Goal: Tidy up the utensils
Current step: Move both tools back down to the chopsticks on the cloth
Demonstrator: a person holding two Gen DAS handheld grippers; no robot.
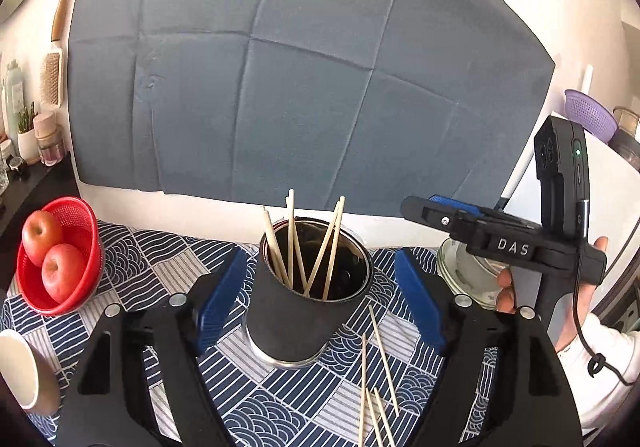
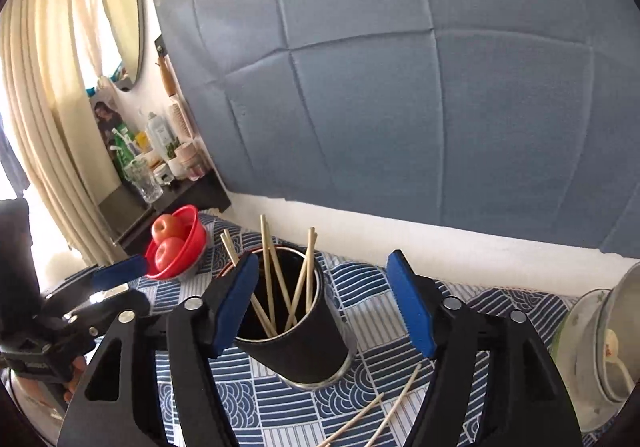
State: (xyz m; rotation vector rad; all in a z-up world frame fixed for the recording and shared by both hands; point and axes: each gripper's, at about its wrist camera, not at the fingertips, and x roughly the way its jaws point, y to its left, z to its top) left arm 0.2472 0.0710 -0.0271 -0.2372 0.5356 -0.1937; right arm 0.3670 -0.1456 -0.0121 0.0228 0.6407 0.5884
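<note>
Between the blue pads of the left claw (image 1: 320,303), spread wide with nothing pressed, a black holder (image 1: 308,295) is framed upright on the patterned desk (image 1: 152,259), chopsticks (image 1: 304,243) leaning inside. The right claw (image 2: 324,307) is likewise held apart around it. Loose chopsticks (image 1: 376,379) are seen lying just beside its base.

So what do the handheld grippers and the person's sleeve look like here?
Both grippers, left gripper and right gripper, are black plastic with ribbed blue pads and silver screws. The right one carries white "DAS" lettering, a green light and a black cable. The sleeve is white.
</note>
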